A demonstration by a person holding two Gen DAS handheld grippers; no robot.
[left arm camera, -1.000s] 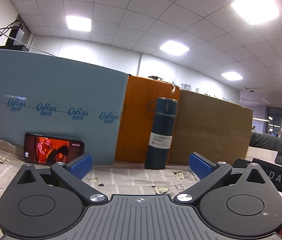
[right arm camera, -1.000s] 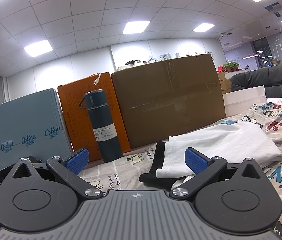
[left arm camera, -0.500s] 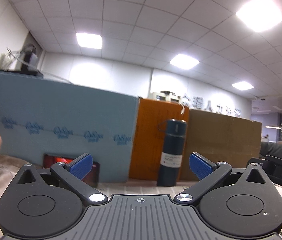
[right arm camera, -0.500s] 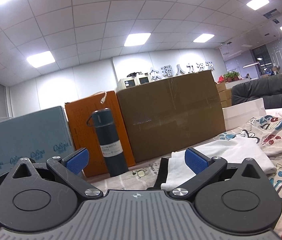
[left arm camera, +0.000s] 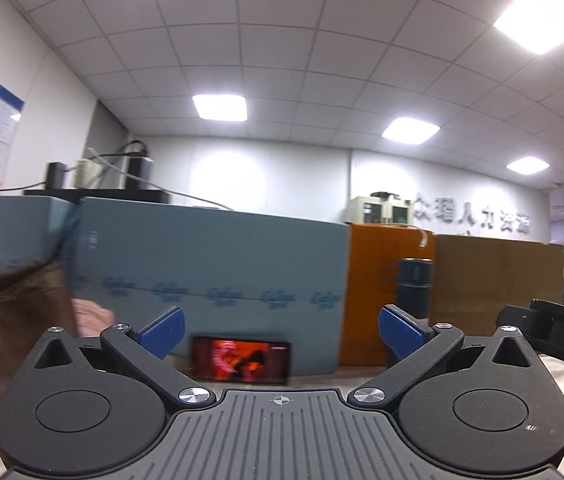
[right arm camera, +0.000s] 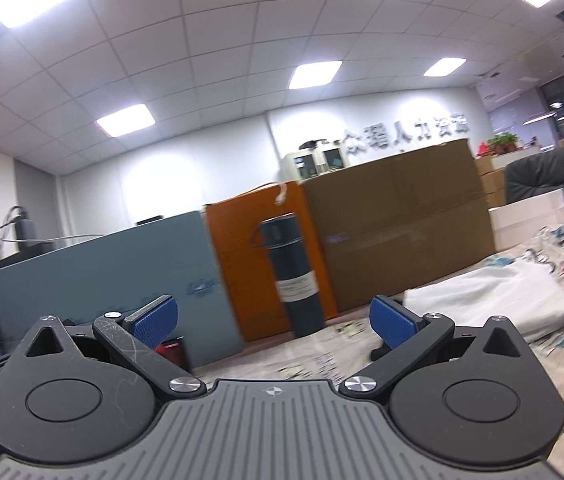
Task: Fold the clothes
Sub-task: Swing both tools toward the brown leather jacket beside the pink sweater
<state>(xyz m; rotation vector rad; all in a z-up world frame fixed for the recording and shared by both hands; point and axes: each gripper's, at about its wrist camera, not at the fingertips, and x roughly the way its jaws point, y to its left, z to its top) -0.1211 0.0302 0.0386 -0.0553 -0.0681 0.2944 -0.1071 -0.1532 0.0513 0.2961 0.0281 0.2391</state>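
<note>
A folded white garment lies on the printed tablecloth to the right in the right wrist view, with a black piece of clothing peeking out beside the right fingertip. A brown and pink cloth heap fills the left edge of the left wrist view, blurred. My left gripper is open and holds nothing, raised and facing the boxes. Open as well and empty, my right gripper points at the flask.
A blue-grey box, an orange box and a brown carton form a wall at the back. A dark flask stands before them. A phone with a lit screen leans on the blue-grey box.
Both grippers have tilted upward and swung left; more ceiling shows. The brown and pink cloth has come into the left wrist view. Both stay open.
</note>
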